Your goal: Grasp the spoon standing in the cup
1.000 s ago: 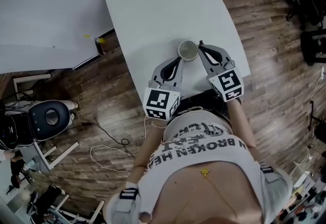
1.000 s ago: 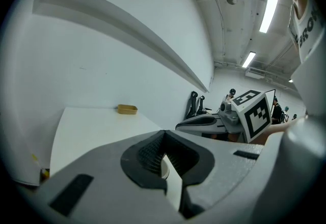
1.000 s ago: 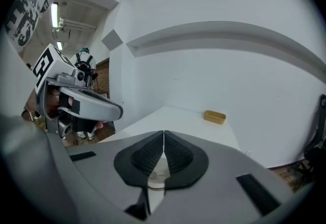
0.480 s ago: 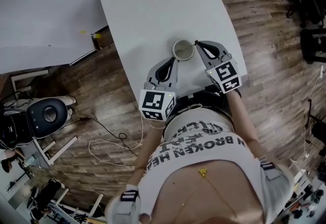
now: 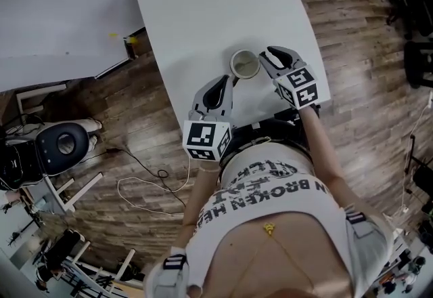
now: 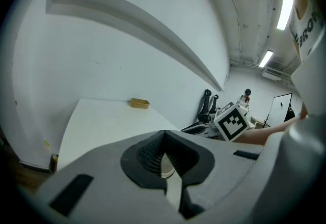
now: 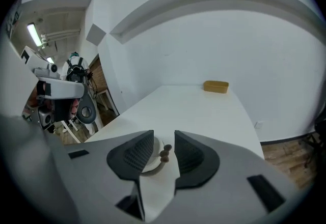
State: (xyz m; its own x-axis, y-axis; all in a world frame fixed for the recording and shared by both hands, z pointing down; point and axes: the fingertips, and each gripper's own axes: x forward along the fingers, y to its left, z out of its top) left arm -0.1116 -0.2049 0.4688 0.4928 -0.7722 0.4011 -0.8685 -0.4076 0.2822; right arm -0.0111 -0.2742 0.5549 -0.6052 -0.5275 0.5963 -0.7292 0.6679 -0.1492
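Note:
A pale cup [image 5: 245, 64] stands near the front edge of the white table [image 5: 203, 5]. In the right gripper view, the cup [image 7: 148, 161] shows low between the jaws. The spoon's brown knobbed handle end [image 7: 165, 153] rises from it. My right gripper [image 7: 163, 147] is just right of the cup [image 5: 268, 56]. Its jaws are opening, and the handle stands in the gap with neither pad touching it. My left gripper [image 5: 226, 81] hangs at the cup's near left, jaws shut and empty. The cup rim [image 6: 167, 166] peeks under its closed tips [image 6: 164, 135].
A small yellow-brown box [image 7: 216, 86] lies at the table's far end, also seen as the box [image 6: 139, 103] in the left gripper view. A second white table [image 5: 61, 12] adjoins on the left. A round-seated chair [image 5: 64, 144] and cables [image 5: 145, 185] are on the wooden floor.
The left gripper has drawn back a little from the cup. The right gripper stays beside the cup, and its jaws look more spread than before.

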